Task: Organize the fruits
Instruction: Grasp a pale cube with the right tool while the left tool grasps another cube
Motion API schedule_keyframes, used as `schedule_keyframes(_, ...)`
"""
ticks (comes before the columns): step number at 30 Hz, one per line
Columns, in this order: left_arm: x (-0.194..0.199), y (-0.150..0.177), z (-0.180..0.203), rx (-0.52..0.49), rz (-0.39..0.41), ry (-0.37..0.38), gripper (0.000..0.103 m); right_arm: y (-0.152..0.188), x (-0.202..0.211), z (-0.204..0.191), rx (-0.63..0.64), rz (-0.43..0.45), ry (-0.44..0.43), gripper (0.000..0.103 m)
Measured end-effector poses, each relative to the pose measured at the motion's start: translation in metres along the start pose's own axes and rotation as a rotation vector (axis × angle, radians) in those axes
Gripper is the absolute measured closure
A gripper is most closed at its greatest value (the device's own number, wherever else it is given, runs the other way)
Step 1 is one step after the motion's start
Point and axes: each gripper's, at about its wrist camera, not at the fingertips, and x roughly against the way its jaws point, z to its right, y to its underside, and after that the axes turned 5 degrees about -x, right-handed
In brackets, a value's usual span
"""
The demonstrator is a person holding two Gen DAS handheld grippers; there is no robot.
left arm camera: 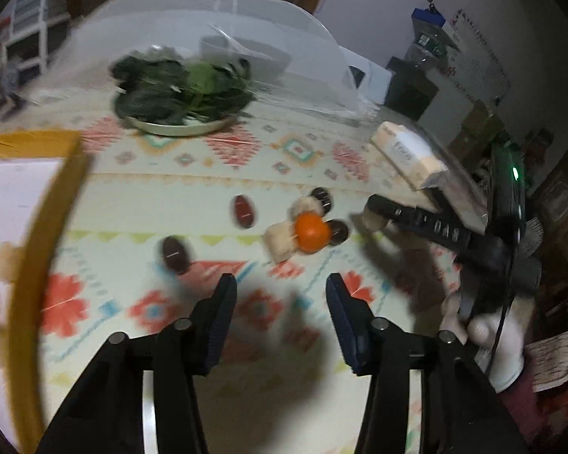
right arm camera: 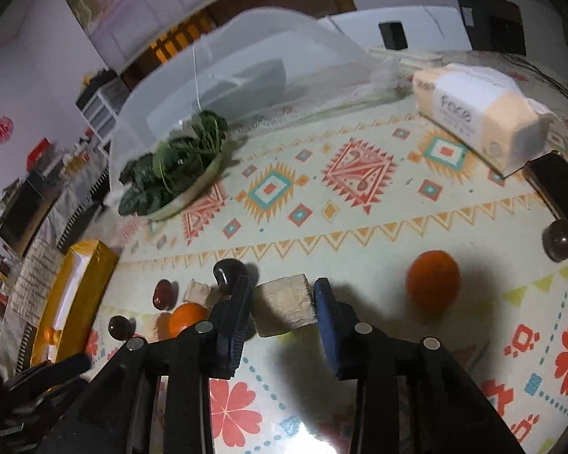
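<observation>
Right gripper (right arm camera: 282,304) has its pads clamped on a pale fibrous chunk (right arm camera: 284,308), so that one's held. Left gripper (left arm camera: 280,295) hangs open over the patterned tablecloth (left arm camera: 193,185), nothing between the jaws. Orange (left arm camera: 312,232) sits at about 12 o'clock from the left claw, touching more pale chunks (left arm camera: 282,244) and dark round fruits (left arm camera: 339,230). Yellow tray (left arm camera: 34,265) is off at 9 o'clock.

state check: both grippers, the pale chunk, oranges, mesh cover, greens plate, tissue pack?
right gripper: shut on pale chunk
left gripper: open, holds nothing, above the cloth
oranges: loose on the cloth, ungripped
mesh cover: standing on the table
greens plate: full, outside the cover
tissue pack: lying flat
</observation>
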Motion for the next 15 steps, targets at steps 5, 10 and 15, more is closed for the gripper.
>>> schedule_keyframes(5, -0.031, -0.015, -0.002, 0.036, -0.019, -0.005, 0.056, 0.002, -0.005, 0.002, -0.013, -0.018, -0.041, 0.066)
schedule_keyframes(10, -0.051, -0.018, -0.001, 0.034, -0.038, -0.014, 0.067, 0.003, -0.006, -0.003, -0.007, -0.028, -0.059, 0.066)
schedule_keyframes(15, -0.063, -0.014, -0.002, 0.045, -0.035, -0.01, 0.083, 0.004, -0.001, -0.006, 0.0, -0.007, -0.062, 0.066)
